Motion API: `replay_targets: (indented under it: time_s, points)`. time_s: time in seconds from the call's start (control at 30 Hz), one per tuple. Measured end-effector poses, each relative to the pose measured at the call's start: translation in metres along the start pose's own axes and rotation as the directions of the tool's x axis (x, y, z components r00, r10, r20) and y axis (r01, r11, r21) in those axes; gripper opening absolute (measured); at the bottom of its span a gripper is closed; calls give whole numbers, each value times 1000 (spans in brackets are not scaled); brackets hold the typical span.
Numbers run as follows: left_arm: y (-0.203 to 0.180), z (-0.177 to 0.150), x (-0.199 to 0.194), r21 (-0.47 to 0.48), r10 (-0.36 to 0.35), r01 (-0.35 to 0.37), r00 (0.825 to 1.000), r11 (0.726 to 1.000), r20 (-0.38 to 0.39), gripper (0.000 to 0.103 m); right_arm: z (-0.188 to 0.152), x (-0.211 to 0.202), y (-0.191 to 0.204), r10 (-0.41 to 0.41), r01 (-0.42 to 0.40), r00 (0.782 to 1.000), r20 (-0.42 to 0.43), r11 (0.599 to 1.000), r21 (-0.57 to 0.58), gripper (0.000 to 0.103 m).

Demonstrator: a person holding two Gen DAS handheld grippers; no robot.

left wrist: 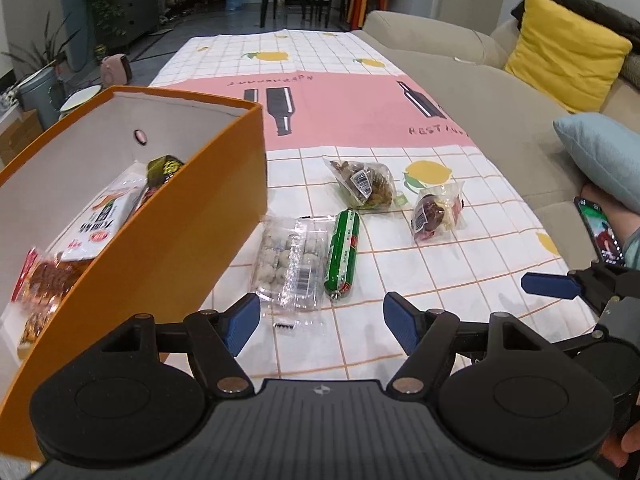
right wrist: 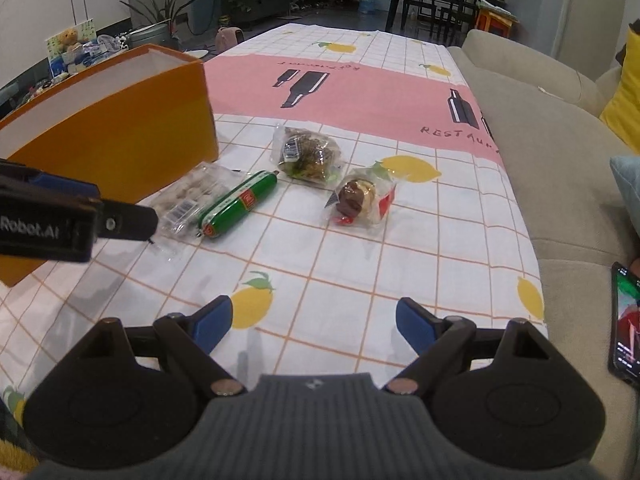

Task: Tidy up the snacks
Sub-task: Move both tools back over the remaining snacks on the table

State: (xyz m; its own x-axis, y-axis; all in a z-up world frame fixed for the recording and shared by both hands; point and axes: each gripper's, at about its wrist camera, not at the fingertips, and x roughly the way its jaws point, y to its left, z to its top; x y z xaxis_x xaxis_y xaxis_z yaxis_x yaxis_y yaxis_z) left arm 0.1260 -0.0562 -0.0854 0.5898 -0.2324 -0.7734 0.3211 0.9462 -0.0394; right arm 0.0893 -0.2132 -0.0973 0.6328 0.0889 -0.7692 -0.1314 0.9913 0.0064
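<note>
Hovering with jaws wide and empty, the left gripper (left wrist: 322, 322) has the clear meatball pack (left wrist: 290, 266) at 12 o'clock touching the green sausage (left wrist: 342, 254), with the orange box (left wrist: 132, 200) at 10 o'clock, so a careless pinch could slip on film or drag both.

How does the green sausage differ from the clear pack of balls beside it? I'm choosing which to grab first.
The green sausage is a narrow, opaque tube with a red label; the clear pack of balls is a wide, flat, see-through tray bag showing pale round pieces and a barcode. The pack lies nearer the orange box; the sausage lies on its far side. Both lie flat on the tablecloth, side by side, ungrasped.
</note>
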Motion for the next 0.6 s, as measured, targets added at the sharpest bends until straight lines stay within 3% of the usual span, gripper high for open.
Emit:
replay_targets:
  time_s: [0.37, 0.5, 0.6]
  points:
    - [-7, 26, 39, 61, -26, 27, 999, 998, -19, 76, 17, 23, -7, -23, 23, 1000, 12, 999, -23, 79]
    - [-10, 36, 51, 103, -45, 47, 999, 994, -23, 68, 32, 31, -15, -35, 36, 999, 41, 999, -18, 74]
    - [-5, 43, 57, 81, -43, 44, 999, 996, -13, 66, 45, 39, -22, -44, 44, 997, 58, 999, -4, 72]
